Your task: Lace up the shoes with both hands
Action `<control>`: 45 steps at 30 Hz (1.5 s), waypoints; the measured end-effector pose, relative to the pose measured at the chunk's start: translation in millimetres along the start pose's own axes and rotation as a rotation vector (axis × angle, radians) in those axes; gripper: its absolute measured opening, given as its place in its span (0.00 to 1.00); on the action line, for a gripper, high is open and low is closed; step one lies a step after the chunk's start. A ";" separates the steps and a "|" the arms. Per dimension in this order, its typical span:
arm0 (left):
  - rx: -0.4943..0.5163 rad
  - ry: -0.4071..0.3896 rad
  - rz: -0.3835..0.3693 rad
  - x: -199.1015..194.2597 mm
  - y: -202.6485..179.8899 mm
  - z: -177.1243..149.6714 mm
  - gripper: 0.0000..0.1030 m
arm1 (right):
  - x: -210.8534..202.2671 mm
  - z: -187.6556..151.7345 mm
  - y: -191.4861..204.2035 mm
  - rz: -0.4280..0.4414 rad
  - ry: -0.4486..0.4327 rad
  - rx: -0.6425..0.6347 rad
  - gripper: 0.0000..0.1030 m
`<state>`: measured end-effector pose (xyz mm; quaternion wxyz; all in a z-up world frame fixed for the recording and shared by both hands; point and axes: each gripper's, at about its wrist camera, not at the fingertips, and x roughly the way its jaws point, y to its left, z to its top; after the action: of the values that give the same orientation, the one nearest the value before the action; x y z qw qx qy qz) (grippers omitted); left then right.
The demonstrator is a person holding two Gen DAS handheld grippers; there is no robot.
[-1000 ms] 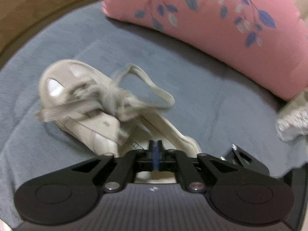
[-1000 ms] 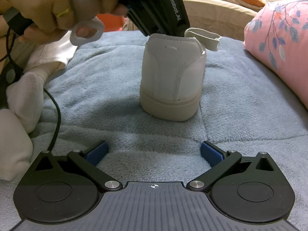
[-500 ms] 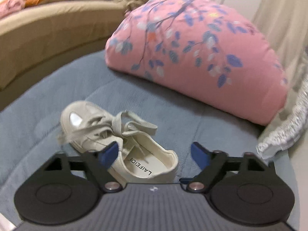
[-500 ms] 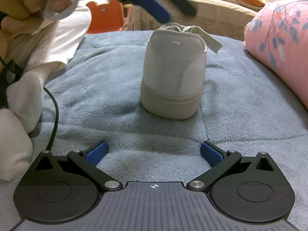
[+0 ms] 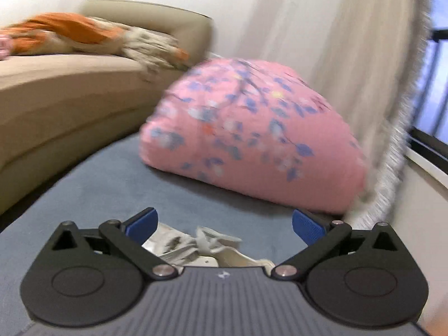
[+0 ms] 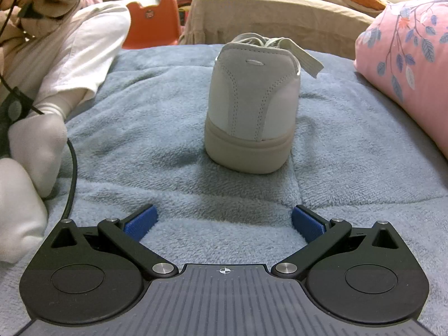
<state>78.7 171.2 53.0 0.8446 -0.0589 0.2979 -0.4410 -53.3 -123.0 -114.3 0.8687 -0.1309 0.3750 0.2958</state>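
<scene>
White shoe (image 6: 250, 106) stands upright on the blue-grey blanket (image 6: 168, 128), heel toward the right wrist camera — a flat lace end (image 6: 306, 63) sticks out over its right collar. In the left wrist view only the shoe's top and laces (image 5: 196, 245) show, low between the fingers, blurred. Left gripper (image 5: 224, 224) fingers spread wide, holding nothing. Right gripper (image 6: 224, 221) fingers equally wide apart, empty, low over the blanket short of the heel. Pink floral pillow (image 6: 406, 56) lies to the shoe's right; beige sofa (image 5: 70, 89) behind. A person's white-trousered leg and sock (image 6: 42, 128) rest at left, black cable (image 6: 71, 173) beside.
</scene>
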 end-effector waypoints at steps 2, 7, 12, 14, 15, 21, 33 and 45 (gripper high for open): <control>0.034 0.066 -0.017 13.6 12.6 3.2 1.00 | 0.0 0.0 0.0 0.000 0.000 0.000 1.00; 0.091 0.138 -0.110 44.5 40.7 -6.3 1.00 | 0.1 0.0 0.0 0.000 0.000 0.000 1.00; 0.125 0.119 -0.103 60.9 45.6 -4.3 1.00 | 0.1 0.0 0.0 0.000 0.000 0.000 1.00; 0.146 0.121 -0.092 64.0 47.4 -7.5 1.00 | 0.1 0.0 0.0 0.000 0.000 0.000 1.00; 0.149 0.145 -0.084 68.2 48.5 -9.8 1.00 | 0.3 0.2 -0.2 0.000 0.000 0.000 1.00; 0.159 0.378 -0.011 100.8 52.4 -18.6 1.00 | 2.2 1.3 -4.1 0.017 -0.001 -0.001 1.00; 0.135 0.366 0.000 81.8 59.6 -4.5 1.00 | 58.1 87.5 6.3 -0.198 0.600 0.290 1.00; 0.181 0.348 -0.020 71.6 55.2 0.6 1.00 | 63.7 98.0 29.6 -0.403 0.660 0.385 1.00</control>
<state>149.2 148.6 1.1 0.7777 0.0914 0.3978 -0.4781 19.5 -29.1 -93.8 0.7513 -0.1245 0.6480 -0.0128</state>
